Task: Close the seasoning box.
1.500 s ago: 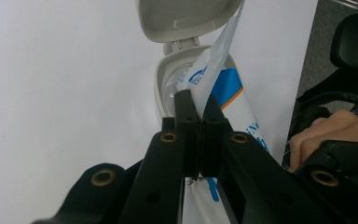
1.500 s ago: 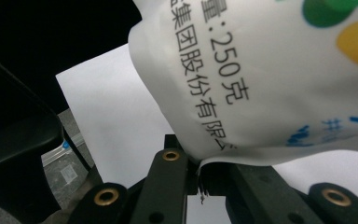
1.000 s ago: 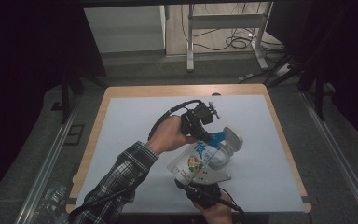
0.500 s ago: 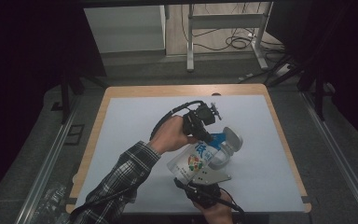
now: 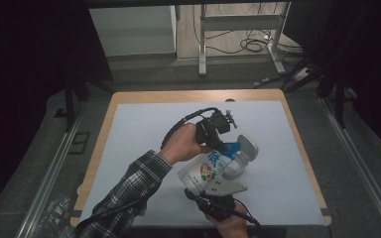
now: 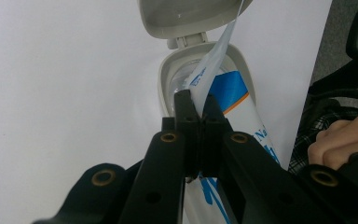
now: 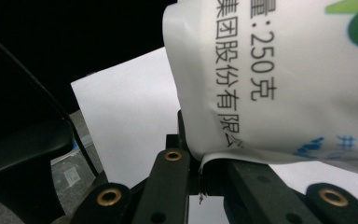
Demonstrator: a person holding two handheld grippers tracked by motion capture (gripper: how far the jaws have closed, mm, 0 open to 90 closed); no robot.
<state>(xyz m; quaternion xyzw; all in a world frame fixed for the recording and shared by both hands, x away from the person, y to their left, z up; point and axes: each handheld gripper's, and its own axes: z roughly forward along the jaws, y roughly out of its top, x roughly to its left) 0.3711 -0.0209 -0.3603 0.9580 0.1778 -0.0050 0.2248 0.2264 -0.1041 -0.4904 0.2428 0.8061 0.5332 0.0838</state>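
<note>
Two tongs hold a white printed bag [image 5: 206, 171] over a white-covered desk [image 5: 129, 144], its mouth tipped into a grey container [image 5: 238, 158] whose hinged lid [image 5: 249, 145] stands open to the far right. The left tongs [image 5: 220, 144], worked by a hand in a plaid sleeve [image 5: 129, 191], are clamped together on the bag's upper edge right at the container's mouth; in the left gripper view the film [image 6: 209, 79] runs up from the closed jaws across the open rim [image 6: 168, 74]. The right tongs [image 5: 206, 191], near the desk's front edge, are clamped on the bag's bottom seam, the fold of film [image 7: 223, 156] pinched between the jaws in the right gripper view, printed text above it.

The step in hand appears to be emptying the bag into the container. Doing it well likely means keeping the left grip fixed so the opening stays inside the rim, while the right tongs lift the bottom seam gradually, so the contents slide rather than surge. The bag's mouth looks narrow against the rim; letting it drift toward the hinge or the near wall risks spilling onto the desk. The container stands free, so a sideways pull could tip it. How much remains inside the bag cannot be told.
</note>
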